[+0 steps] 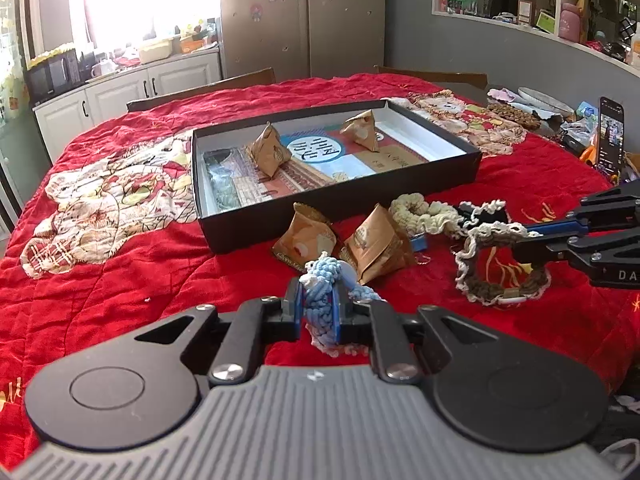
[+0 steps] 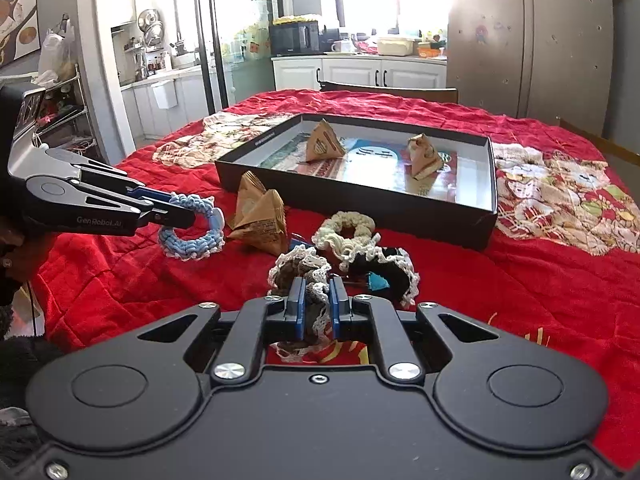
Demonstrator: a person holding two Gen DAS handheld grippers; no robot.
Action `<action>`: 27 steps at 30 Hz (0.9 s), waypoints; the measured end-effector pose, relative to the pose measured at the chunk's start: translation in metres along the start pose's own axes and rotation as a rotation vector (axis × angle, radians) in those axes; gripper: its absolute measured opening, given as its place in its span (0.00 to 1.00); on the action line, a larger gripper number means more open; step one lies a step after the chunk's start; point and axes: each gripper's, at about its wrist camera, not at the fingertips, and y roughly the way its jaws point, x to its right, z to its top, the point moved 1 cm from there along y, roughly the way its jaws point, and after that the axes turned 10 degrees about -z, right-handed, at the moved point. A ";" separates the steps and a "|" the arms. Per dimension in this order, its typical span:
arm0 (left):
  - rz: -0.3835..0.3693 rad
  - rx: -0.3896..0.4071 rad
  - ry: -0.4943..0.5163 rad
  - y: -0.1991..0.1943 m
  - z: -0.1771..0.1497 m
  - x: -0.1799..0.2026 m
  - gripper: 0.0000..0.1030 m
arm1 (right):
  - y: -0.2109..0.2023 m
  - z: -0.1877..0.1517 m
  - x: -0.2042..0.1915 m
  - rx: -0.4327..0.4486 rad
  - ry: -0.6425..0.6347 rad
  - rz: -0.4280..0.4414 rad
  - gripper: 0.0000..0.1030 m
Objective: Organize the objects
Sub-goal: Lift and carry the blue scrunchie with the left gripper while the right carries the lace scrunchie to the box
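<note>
My left gripper (image 1: 318, 304) is shut on a blue crocheted scrunchie (image 1: 324, 280), held just above the red cloth; it also shows in the right wrist view (image 2: 192, 232). My right gripper (image 2: 318, 300) is shut on a brown scrunchie with white trim (image 2: 300, 272), also seen in the left wrist view (image 1: 496, 268). A cream scrunchie (image 2: 348, 232) and a black scrunchie with white trim (image 2: 384, 272) lie beside it. Two brown pyramid packets (image 1: 344, 240) lie in front of the black box (image 1: 340, 200). Two more packets (image 1: 272, 152) stand inside it.
The table is covered with a red quilted cloth (image 1: 120, 280) with patchwork figures. A phone (image 1: 610, 136) stands upright at the right edge among clutter. Chair backs (image 1: 200, 88) stand behind the table. Shelves and kitchen cabinets are beyond.
</note>
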 end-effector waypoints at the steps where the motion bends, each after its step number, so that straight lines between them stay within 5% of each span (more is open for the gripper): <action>1: -0.002 0.005 0.003 -0.002 0.001 0.001 0.16 | -0.001 0.001 0.000 0.003 -0.002 0.001 0.12; 27: -0.007 0.110 0.081 -0.016 0.037 0.014 0.17 | -0.006 0.041 -0.016 0.112 -0.101 -0.011 0.11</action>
